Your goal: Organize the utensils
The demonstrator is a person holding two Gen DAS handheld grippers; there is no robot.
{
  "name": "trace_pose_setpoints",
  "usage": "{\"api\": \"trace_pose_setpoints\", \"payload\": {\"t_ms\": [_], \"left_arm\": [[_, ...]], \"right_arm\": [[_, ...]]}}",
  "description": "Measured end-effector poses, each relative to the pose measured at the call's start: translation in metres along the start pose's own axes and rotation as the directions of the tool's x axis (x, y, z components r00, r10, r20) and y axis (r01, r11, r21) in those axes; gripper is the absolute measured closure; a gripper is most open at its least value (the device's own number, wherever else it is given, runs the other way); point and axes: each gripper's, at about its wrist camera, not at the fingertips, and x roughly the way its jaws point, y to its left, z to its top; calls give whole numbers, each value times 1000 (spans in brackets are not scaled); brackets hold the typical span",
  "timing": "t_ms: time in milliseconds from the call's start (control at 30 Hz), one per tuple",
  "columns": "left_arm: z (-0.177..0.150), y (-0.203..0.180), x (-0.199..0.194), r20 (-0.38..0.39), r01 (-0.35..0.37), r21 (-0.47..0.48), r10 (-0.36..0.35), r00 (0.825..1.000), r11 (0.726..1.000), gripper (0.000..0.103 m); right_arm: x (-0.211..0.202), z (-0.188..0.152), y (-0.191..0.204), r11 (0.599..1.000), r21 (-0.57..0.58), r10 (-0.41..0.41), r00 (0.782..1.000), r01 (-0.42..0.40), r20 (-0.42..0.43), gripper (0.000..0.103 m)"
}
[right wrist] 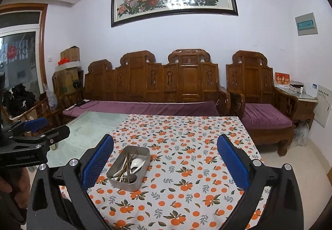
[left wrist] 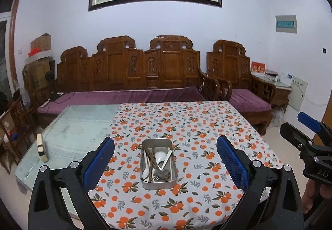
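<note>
Gaping wide, empty: both hand-held grippers; tin's utensils jumbled, indistinct.

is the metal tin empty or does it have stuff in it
Not empty: the tin holds spoons, chopsticks and a fork, piled loosely.

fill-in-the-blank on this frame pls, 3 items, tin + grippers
1. The utensils lie inside a metal tin standing on a cloth printed with ____.
2. The left gripper has its jaws ____ and holds nothing.
3. Beside the cloth, the bare table top is made of ____.

Missing words: oranges; open; glass
</note>
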Motion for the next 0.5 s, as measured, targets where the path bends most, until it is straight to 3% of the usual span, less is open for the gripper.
{"api": "trace_pose_setpoints", "payload": {"t_ms": [500], "left_arm": [[0,1,-4,14,-17,-4,17,1000,1000,8]], "right_arm": [[-5,0,0,1000,9,1,1000,-1,2,3]]}}
